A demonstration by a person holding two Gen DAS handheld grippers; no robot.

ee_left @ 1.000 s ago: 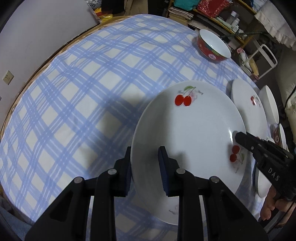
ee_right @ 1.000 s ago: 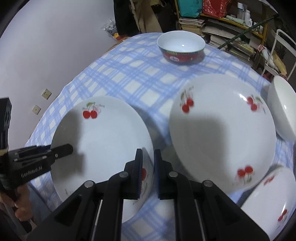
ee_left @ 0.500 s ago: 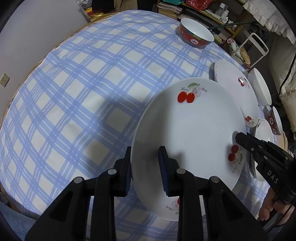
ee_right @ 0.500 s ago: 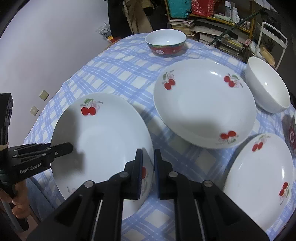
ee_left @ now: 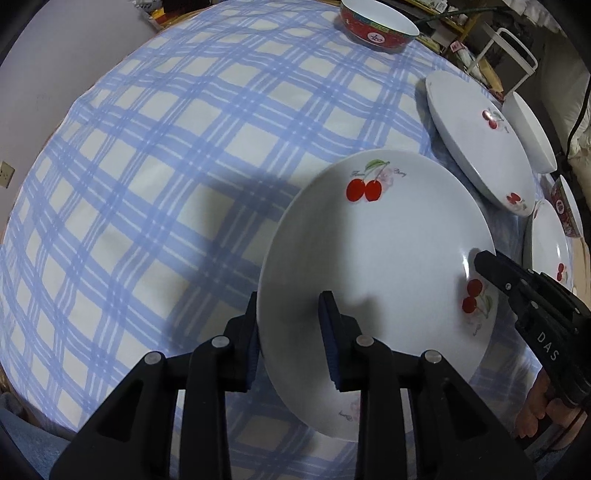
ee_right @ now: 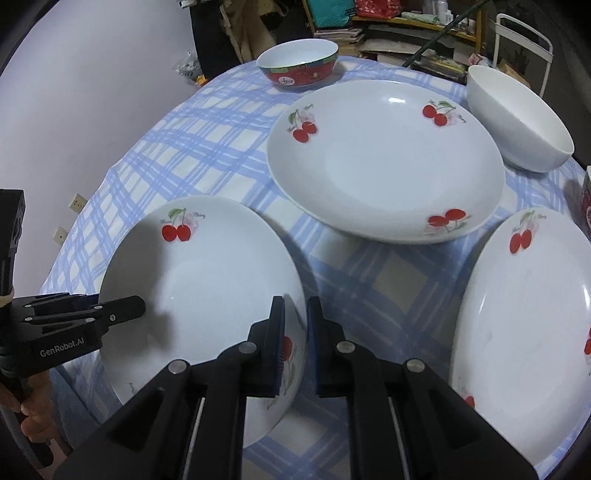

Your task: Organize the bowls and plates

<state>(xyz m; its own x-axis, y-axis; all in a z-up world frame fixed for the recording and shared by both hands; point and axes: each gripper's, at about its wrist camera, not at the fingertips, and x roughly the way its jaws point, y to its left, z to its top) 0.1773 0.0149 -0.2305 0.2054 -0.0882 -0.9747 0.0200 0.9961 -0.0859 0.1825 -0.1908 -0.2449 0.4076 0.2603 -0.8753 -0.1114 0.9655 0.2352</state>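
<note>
Both grippers hold one white cherry plate (ee_left: 388, 258) above the blue checked tablecloth (ee_left: 166, 166). My left gripper (ee_left: 290, 328) is shut on its near-left rim. My right gripper (ee_right: 295, 328) is shut on the opposite rim of the same plate (ee_right: 207, 291). Each gripper shows in the other's view, the right gripper (ee_left: 487, 266) and the left gripper (ee_right: 133, 308). A second cherry plate (ee_right: 384, 162) lies ahead and a third cherry plate (ee_right: 524, 317) lies at the right. A white bowl (ee_right: 517, 125) and a red bowl (ee_right: 299, 68) stand at the back.
Another red-patterned bowl (ee_left: 567, 210) sits at the table's right edge. Shelves with books and clutter (ee_right: 388, 33) and a white metal frame (ee_right: 524, 40) stand behind the table. The wall (ee_right: 74, 92) with sockets is to the left.
Both grippers have lifted the held plate and pulled it back toward the near edge. More of the other plates and bowls has come into view.
</note>
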